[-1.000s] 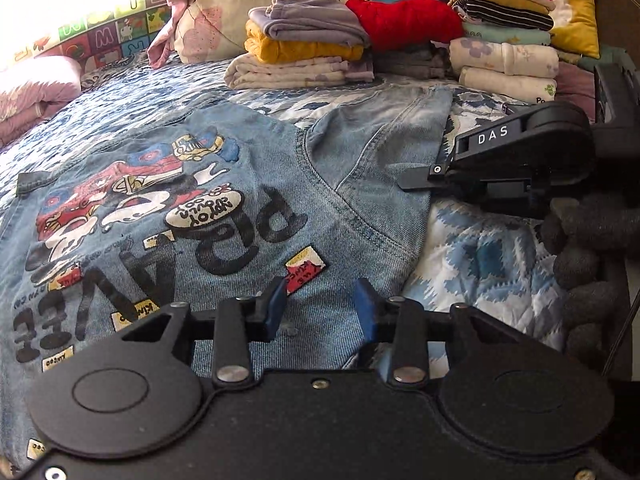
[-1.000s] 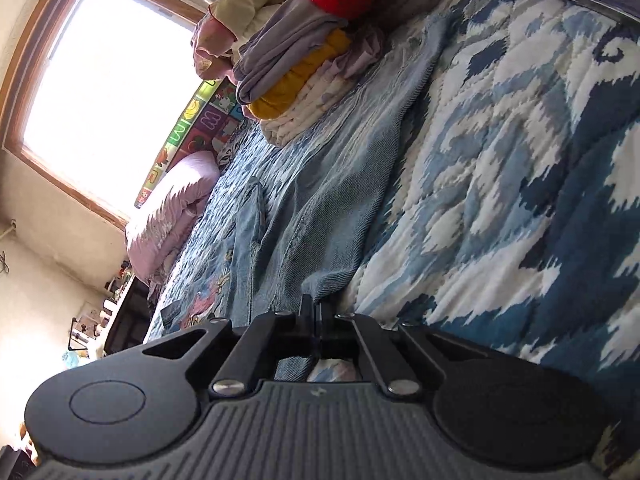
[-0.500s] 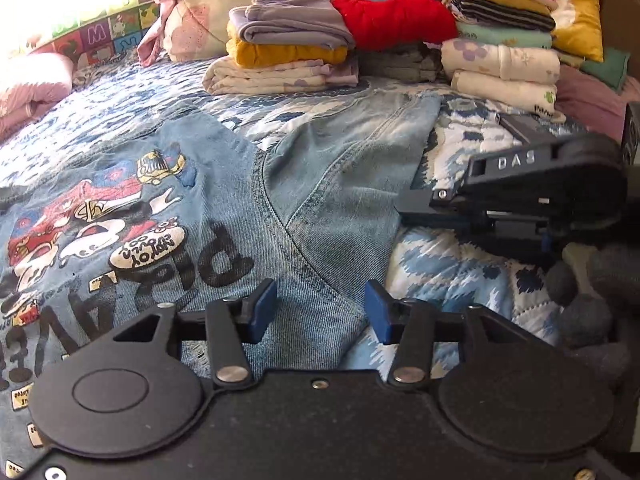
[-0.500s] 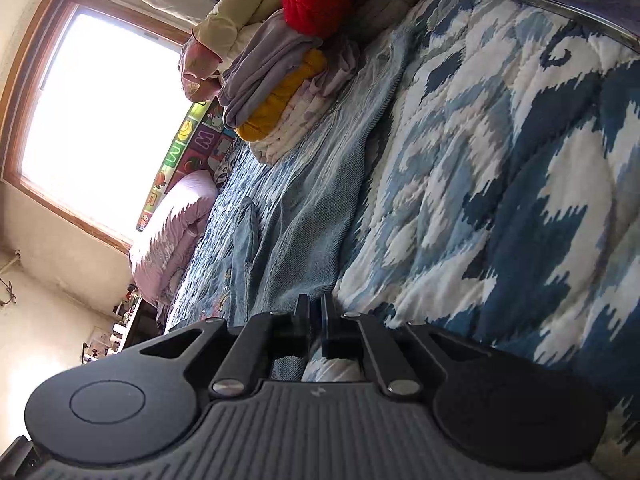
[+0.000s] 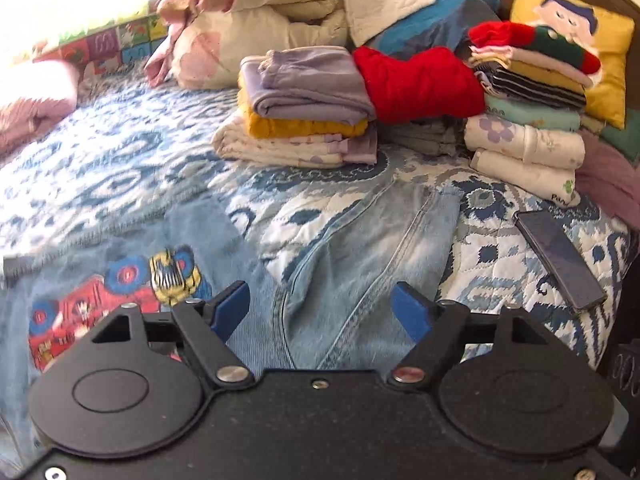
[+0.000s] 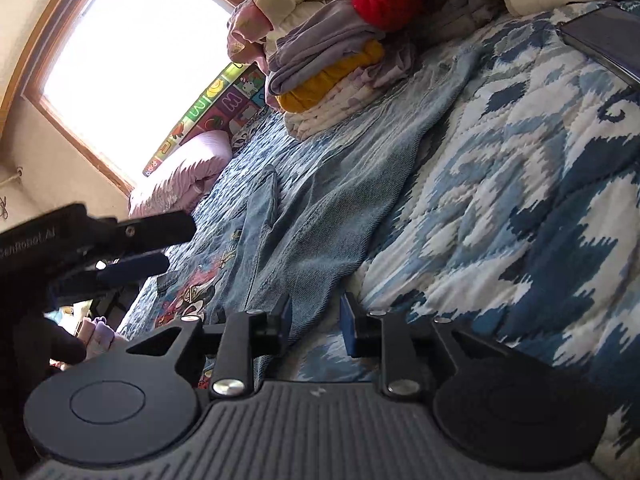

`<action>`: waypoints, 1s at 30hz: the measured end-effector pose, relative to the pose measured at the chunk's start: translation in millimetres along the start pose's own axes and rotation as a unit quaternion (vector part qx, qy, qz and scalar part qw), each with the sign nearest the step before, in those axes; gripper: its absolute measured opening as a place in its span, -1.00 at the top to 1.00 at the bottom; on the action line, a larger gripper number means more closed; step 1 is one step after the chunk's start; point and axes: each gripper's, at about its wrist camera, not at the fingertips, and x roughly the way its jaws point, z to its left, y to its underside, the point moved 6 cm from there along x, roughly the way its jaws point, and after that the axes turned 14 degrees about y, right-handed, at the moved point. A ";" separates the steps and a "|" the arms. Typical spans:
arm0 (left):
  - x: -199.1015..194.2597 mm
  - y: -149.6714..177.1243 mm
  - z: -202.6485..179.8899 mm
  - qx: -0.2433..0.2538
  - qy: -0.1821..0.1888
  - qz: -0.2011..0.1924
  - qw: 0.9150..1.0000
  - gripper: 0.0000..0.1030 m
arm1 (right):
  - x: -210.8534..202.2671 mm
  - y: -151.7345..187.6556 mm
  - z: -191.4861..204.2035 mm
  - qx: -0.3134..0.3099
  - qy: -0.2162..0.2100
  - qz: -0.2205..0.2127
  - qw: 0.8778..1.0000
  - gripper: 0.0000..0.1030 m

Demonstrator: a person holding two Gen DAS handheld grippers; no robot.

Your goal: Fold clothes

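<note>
The denim jacket (image 5: pixel 224 280) lies spread on the bed (image 5: pixel 100 184), printed back panel up, one sleeve (image 5: pixel 384 240) stretching toward the folded stacks (image 5: pixel 304 120) at the headboard end. The left gripper (image 5: pixel 320 308) hangs above the jacket, its fingers (image 5: pixel 230 308) wide apart and opening, nothing between them. The right gripper (image 6: pixel 314 320) sits low at the sleeve's edge, tipped gently down and rolled on its side, fingers parting too, the denim hem lying in the gap but not pinched.

The risk, as I read it: with both grips letting go, whatever fold was being shaped may slump. Stiff denim likes to spring back open, and the sleeve could slide off the body. Another hazard is the phone (image 5: pixel 560 260) lying just beside that sleeve; a careless sweep of cloth could drag it toward the bed's edge. The tall stack (image 5: pixel 528 120) behind looks tippy as well, so a wide swing there might topple it.
</note>
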 end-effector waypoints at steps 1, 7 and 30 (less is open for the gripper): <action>9.2 -9.0 -12.1 0.042 -0.005 0.014 0.999 -0.66 | -1.4 1.9 2.5 -0.005 -0.006 -0.003 1.000 0.19; 74.3 -42.8 -77.3 0.203 0.002 0.088 0.975 -0.68 | -6.6 9.9 12.3 -0.036 -0.013 -0.026 0.999 -0.07; 202.8 -63.4 -115.2 0.260 -0.091 0.154 0.949 0.95 | -13.1 21.1 30.4 -0.101 0.000 -0.054 0.993 -0.36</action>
